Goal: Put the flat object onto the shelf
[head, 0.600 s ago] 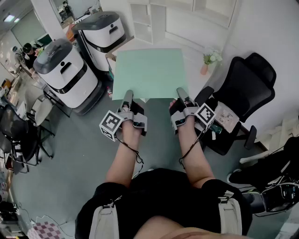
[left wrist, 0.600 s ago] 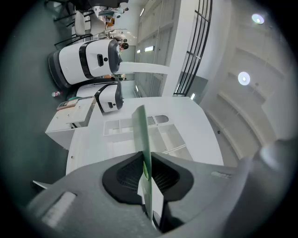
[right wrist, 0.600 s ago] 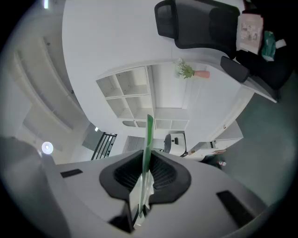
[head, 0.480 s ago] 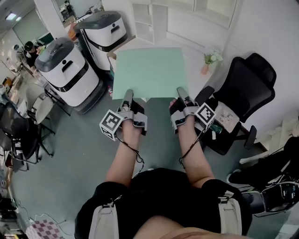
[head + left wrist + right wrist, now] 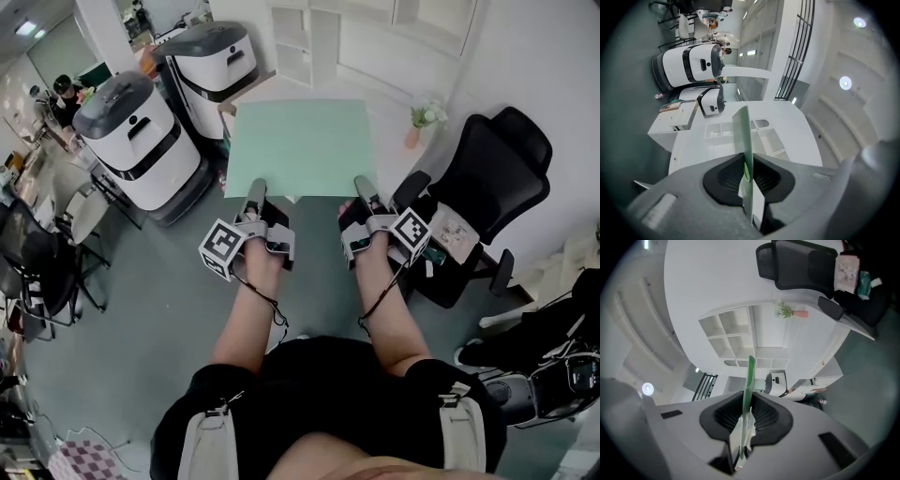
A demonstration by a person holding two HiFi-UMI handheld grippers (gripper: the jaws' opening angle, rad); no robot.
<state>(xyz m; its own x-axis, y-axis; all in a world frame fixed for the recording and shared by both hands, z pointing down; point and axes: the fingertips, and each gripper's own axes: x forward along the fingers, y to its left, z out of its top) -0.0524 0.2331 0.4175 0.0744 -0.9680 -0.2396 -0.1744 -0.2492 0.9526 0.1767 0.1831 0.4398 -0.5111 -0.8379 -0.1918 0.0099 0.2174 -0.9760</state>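
Head view: the flat object, a thin, smooth, pale green rectangular sheet (image 5: 298,145), is being carried flat in the air over the white desk (image 5: 392,127), its near edge sticking out past the desk's front; the left gripper (image 5: 255,190) is clamping that near edge toward its left corner and the right gripper (image 5: 361,187) toward its right corner, each wearing a cube with black-and-white square markers.

Left gripper view: the sheet (image 5: 742,133) is showing edge-on as a slim green blade; the left gripper (image 5: 746,171) is pressing its ribbed black pads (image 5: 729,177) on it, jaws nearly together with only the sheet's thickness between them.

Right gripper view: the right gripper (image 5: 746,416) is pinching the sheet (image 5: 750,373) likewise, jaws almost closed on the thin edge.

Surroundings: a white cubby shelf (image 5: 302,42) with square open compartments is standing behind the desk; a small plant in a pink vase (image 5: 420,122) is sitting on the desk's right end; a black padded office chair (image 5: 492,178) is standing to the desk's right; two rounded, glossy white-and-grey machines (image 5: 136,141) are standing to the desk's left.
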